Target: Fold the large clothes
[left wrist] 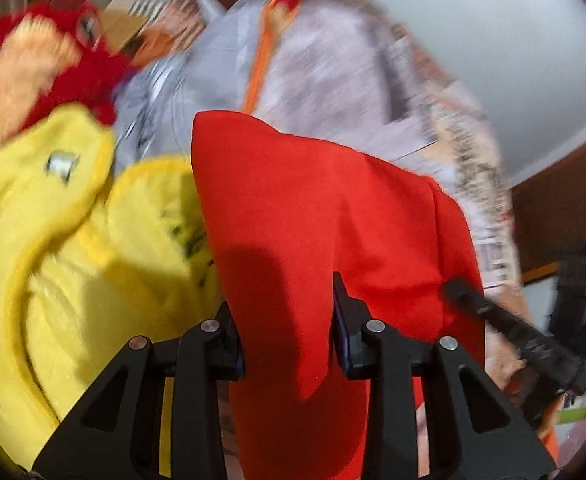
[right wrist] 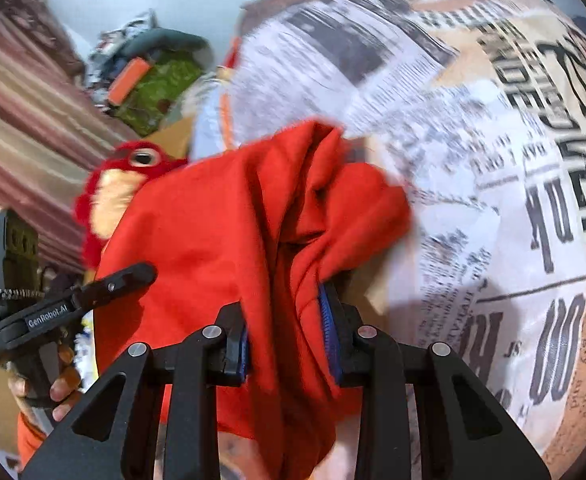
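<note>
A large red garment hangs bunched between both grippers, lifted off the surface. My left gripper is shut on a fold of it; the cloth fills the gap between the fingers. My right gripper is shut on another bunched part of the same garment. The right gripper's finger shows in the left wrist view, and the left gripper shows in the right wrist view, both close beside the cloth.
A yellow plush toy and a red plush toy lie to the left. A newspaper-print sheet covers the surface behind. A striped cushion, a green item and a wooden headboard stand around.
</note>
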`<state>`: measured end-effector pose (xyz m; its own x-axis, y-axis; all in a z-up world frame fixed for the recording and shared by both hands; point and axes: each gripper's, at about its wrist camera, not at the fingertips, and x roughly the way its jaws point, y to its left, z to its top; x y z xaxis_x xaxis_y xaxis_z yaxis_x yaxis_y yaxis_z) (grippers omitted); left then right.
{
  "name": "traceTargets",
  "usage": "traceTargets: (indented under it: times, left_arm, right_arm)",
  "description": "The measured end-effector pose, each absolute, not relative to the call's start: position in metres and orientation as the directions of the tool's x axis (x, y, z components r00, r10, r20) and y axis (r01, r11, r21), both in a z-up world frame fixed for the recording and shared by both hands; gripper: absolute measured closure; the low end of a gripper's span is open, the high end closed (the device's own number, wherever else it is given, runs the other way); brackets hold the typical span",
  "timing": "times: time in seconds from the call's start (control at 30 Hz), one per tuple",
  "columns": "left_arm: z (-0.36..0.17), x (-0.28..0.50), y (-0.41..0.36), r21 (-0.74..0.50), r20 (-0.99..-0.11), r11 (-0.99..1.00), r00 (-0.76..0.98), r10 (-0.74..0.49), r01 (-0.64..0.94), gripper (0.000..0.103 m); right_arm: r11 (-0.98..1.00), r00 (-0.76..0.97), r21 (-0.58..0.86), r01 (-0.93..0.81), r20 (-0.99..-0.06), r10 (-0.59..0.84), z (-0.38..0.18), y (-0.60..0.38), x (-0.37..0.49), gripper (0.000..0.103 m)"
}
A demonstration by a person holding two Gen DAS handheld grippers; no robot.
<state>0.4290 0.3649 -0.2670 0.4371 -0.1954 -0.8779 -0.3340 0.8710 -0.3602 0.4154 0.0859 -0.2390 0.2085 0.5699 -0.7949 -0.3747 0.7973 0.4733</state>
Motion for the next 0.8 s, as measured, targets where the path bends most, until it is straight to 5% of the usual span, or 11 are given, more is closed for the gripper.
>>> traceTargets:
  times: [0.23, 0.37, 0.43, 0.63, 0.8]
  left_arm:
    - [-0.280, 0.399, 0.376, -0.368, -0.870, 0.847, 0.463, -0.169, -0.383, 0.053]
    - [-0.268, 0.376, 0.360, -0.309, -0.874, 0.881, 0.471, -0.115, -0.359, 0.041]
    - [-0.266, 0.366, 0.348, -0.283, -0.877, 0.896, 0.470, -0.098, -0.342, 0.033]
    - [-0.264, 0.335, 0.320, -0.179, -0.882, 0.922, 0.471, 0.004, -0.344, 0.029]
    - [-0.238, 0.301, 0.304, -0.246, -0.846, 0.896, 0.532, -0.013, -0.370, 0.029]
  right_arm:
    - [0.818, 0.175, 0.423, -0.389, -0.838, 0.517, -0.242, 0.057, 0.409, 0.074]
    - [0.836, 0.210, 0.316, -0.447, -0.872, 0.442, -0.235, 0.055, 0.389, 0.053]
    - [0.833, 0.216, 0.269, -0.483, -0.886, 0.411, -0.236, 0.057, 0.378, 0.050]
    - [0.828, 0.204, 0.209, -0.520, -0.911, 0.358, -0.234, 0.047, 0.351, 0.049]
    - [0.814, 0.285, 0.197, -0.547, -0.870, 0.403, -0.189, 0.024, 0.316, 0.049]
